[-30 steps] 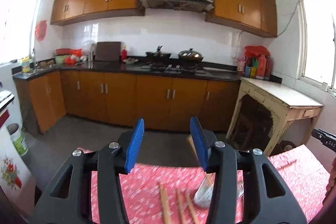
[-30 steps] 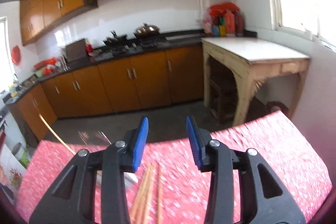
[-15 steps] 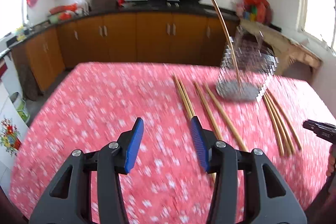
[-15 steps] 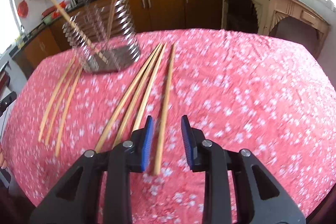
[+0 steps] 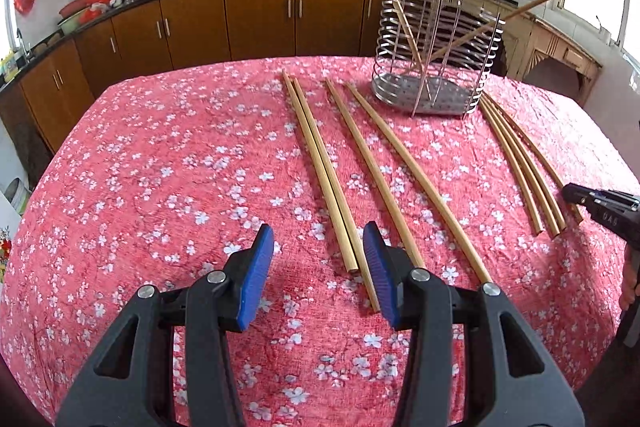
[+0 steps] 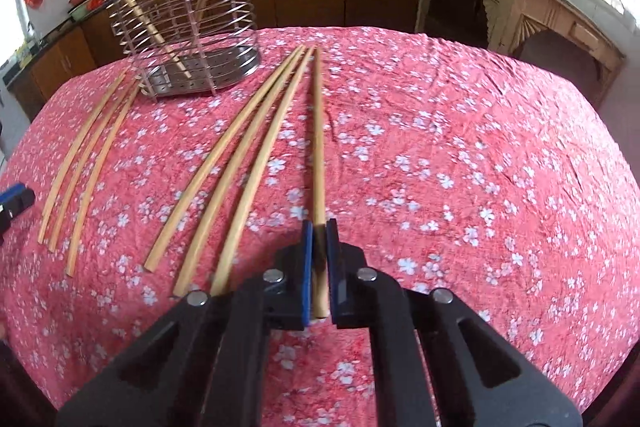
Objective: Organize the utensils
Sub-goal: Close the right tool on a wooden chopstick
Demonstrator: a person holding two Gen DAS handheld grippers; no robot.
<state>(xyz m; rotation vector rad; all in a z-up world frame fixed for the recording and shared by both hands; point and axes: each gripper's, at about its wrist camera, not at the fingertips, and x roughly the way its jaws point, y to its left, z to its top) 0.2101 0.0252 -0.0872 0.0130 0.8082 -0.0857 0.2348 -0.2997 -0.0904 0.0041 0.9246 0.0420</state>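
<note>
Red floral cloth (image 6: 460,147) covers the table on which we work. Our right gripper (image 6: 318,259) has its blue pads clamped on the near end of one wooden chopstick (image 6: 318,155), the rightmost of a group of four. Our left gripper (image 5: 318,279) hangs with its jaws partly apart and nothing between them, just above the near ends of a pair of chopsticks (image 5: 320,163). At the far side stands the wire utensil holder (image 5: 436,47), with two chopsticks leaning inside.
</note>
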